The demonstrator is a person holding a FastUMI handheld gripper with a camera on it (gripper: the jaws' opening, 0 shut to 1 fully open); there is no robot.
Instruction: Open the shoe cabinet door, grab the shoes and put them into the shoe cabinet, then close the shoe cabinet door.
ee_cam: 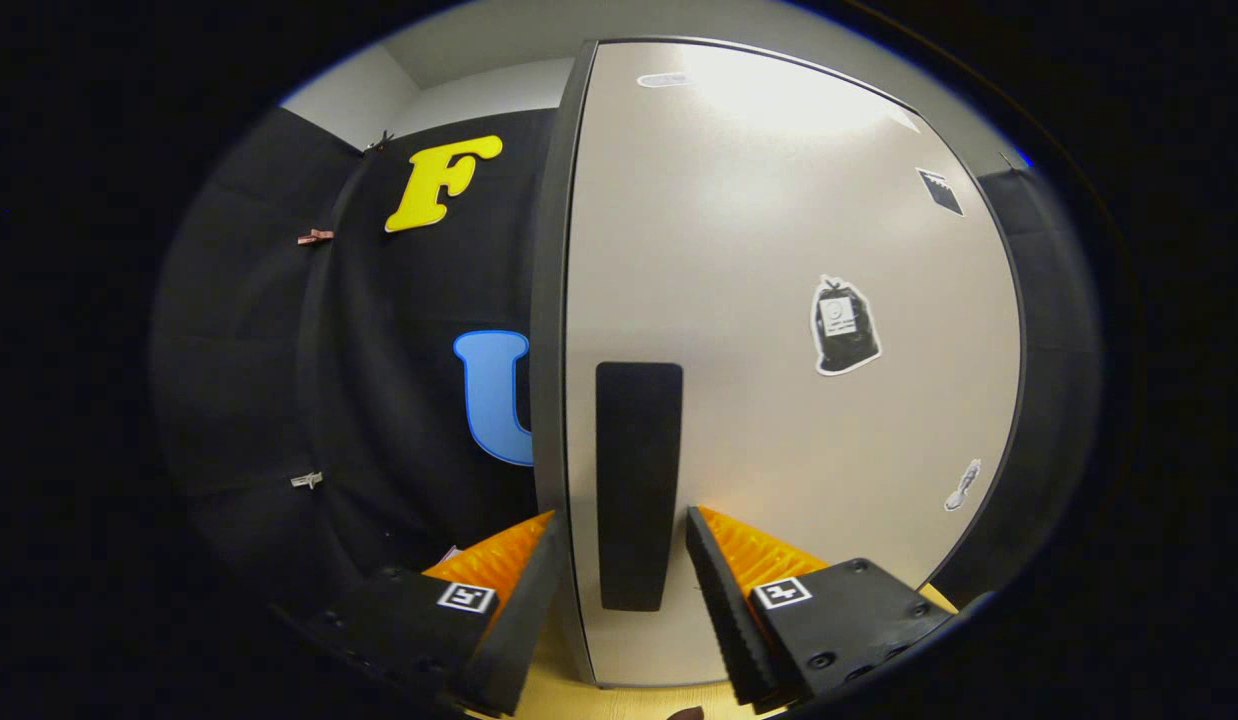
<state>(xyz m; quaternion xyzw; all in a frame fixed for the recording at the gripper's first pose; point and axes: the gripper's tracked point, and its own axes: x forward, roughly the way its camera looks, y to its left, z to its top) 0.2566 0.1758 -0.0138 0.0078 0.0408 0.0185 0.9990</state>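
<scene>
Progress stands at the opening step, as far as can be judged: the shoe cabinet door [779, 380] sits close ahead of the gripper [619, 540], and whether it is shut or slightly ajar cannot be told from this angle. Fetching the shoes, placing them inside and closing up all appear to remain.

Gripper condition: fingers [719, 590] spread apart, straddling the door's left edge, one finger on the outer side of that edge and the other over the door face. Nothing is clamped. The dark vertical handle panel [637, 485] lies between the fingers, just ahead of them.

Door condition: pale grey, smooth, glossy under overhead light, bordered by a dark frame. Its face carries a bag-shaped sticker [844, 325] and smaller marks near the right edge. A strip of yellow-wood floor [564, 690] shows below the door.
</scene>
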